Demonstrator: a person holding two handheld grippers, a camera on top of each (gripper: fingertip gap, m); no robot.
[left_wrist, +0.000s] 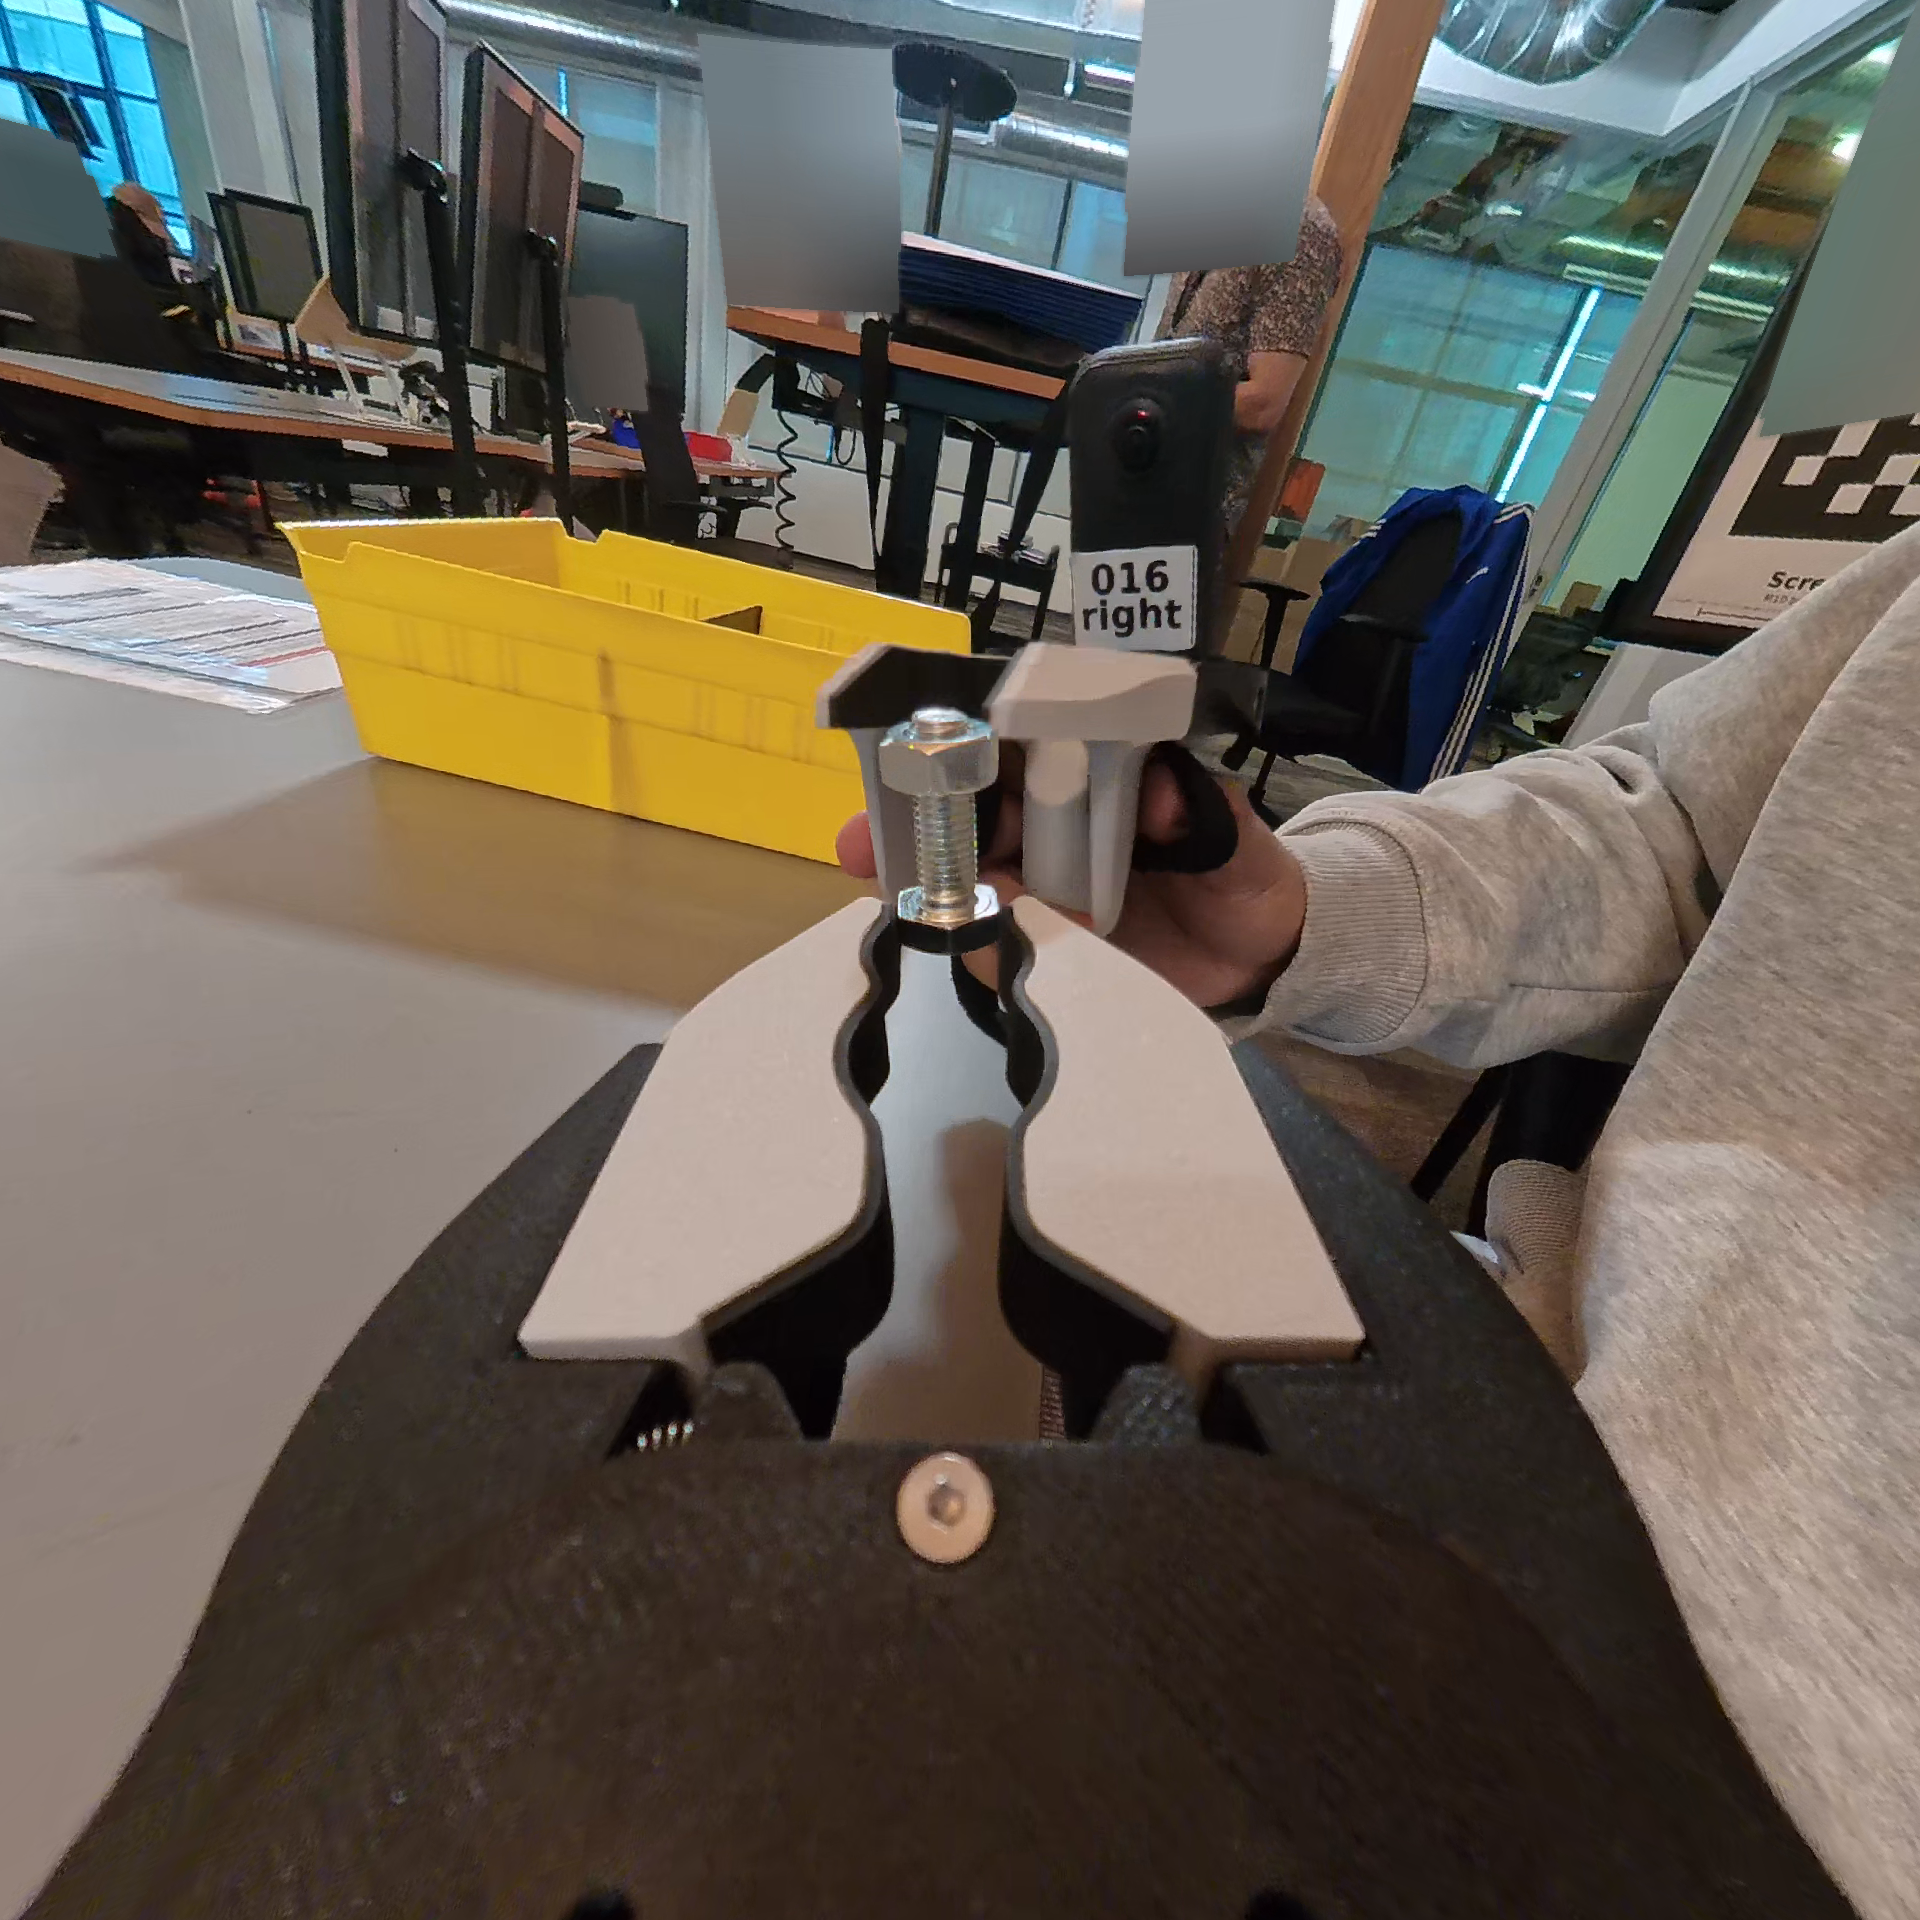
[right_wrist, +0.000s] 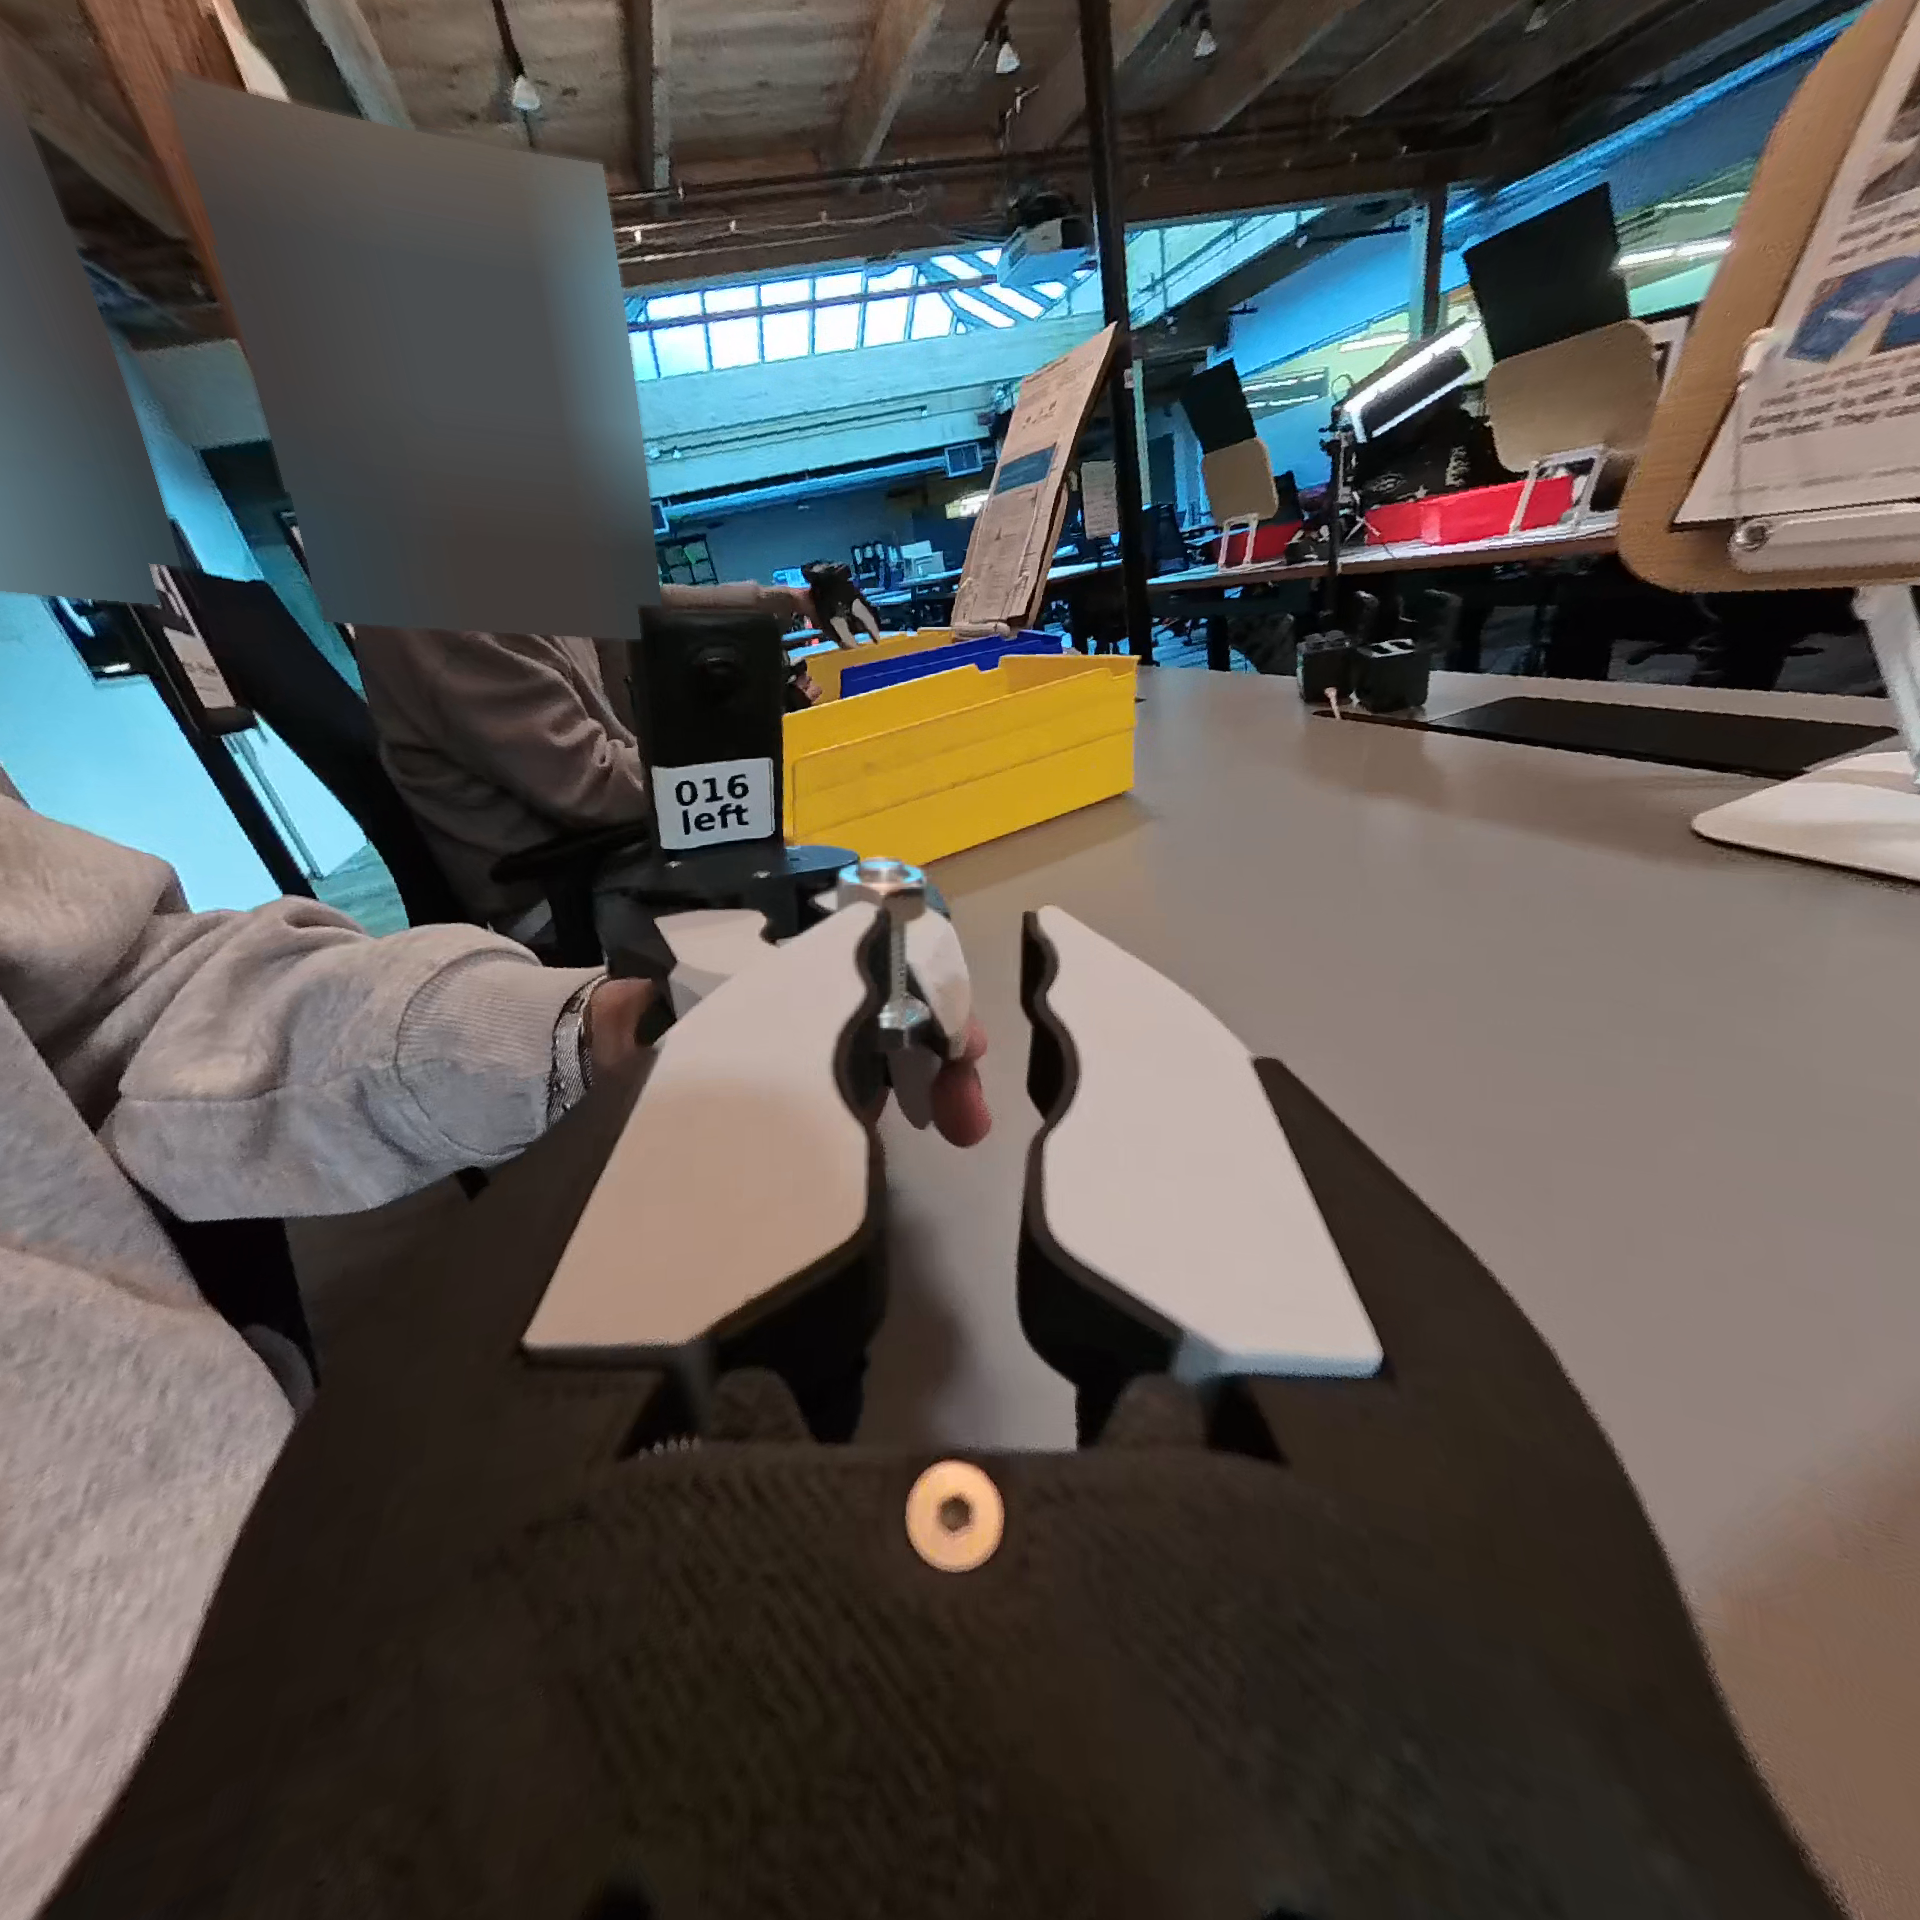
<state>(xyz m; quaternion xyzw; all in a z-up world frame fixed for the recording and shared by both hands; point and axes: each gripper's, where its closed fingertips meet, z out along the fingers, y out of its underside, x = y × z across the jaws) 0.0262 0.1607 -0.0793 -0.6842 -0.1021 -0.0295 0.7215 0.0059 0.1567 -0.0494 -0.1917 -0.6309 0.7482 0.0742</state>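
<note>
Left gripper (left_wrist: 940, 925) is closed at its tips on the head of an upright bolt (left_wrist: 938, 842), nut (left_wrist: 938, 764) at top, above the table (left_wrist: 312, 1039); right gripper (right_wrist: 951, 935) stands wide, one finger beside the nut; such a tip-only hold likely needs steady squeeze.

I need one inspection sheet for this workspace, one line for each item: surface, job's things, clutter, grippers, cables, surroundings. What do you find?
surface: grey-brown table, mostly bare near the grippers.
job's things: upright bolt with a nut near its top.
clutter: yellow bin, blue bin behind it, paper sheets, white stand base.
grippers: left gripper shut on the bolt's lower end; right gripper open, one finger beside the bolt.
cables: coiled cable under a far desk; nothing seen on the table.
surroundings: office desks, monitors, blue jacket on a chair.
</note>
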